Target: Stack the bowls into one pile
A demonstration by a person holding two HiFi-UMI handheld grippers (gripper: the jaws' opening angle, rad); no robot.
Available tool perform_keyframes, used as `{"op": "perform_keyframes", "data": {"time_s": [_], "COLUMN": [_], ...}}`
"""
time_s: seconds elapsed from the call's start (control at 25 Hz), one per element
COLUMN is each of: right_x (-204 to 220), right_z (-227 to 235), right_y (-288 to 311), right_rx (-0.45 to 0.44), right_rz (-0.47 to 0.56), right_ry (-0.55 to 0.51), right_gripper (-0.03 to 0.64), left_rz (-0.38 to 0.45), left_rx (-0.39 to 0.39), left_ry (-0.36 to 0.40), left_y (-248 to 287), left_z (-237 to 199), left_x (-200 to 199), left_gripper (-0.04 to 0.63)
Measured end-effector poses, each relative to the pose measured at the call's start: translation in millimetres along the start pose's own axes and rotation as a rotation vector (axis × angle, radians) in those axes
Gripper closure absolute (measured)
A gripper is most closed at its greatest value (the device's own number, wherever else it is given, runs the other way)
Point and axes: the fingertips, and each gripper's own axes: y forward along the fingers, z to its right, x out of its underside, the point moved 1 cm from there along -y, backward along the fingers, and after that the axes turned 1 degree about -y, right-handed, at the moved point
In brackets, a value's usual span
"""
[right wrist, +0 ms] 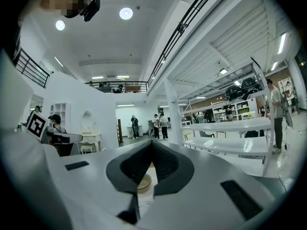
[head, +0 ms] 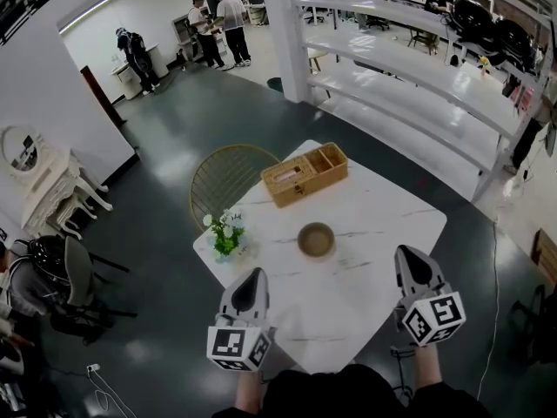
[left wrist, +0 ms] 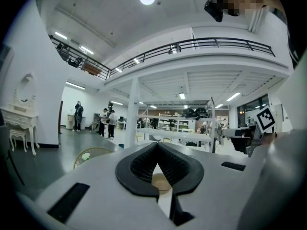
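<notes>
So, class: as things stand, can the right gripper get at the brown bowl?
Probably yes. The bowl stands alone, with bare table between it and the right gripper; the wooden box and flowers sit off that line. That gripper's fingers are shut, so they'd need opening first.

My white marble-patterned bench (head: 374, 233) carries a wooden box (head: 305, 174) with compartments near its far corner and a small pot of white flowers (head: 226, 232) at its left edge. A round-backed chair (head: 224, 177) stands just beyond the flowers. Long white shelves (head: 418, 81) run along my right, a white dressing table (head: 48, 181) stands at my left, and people (head: 219, 29) stand far back.
</notes>
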Motion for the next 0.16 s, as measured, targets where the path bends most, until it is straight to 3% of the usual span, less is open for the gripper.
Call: {"op": "perform_keyframes", "data": {"time_s": [0.16], "right_x": [-1.1], "right_z": [-2.0], "right_y": [-2.2], "right_rx": [-0.004], "right_rz": [-0.001], "right_ry": [-0.010], "right_gripper": [0.603], "left_rz": [-0.004], "left_rx": [-0.003], "left_ry": [-0.007], "left_y": [-3.9], "left_z": [0.3], "left_x": [0.3], "left_gripper": [0.580]}}
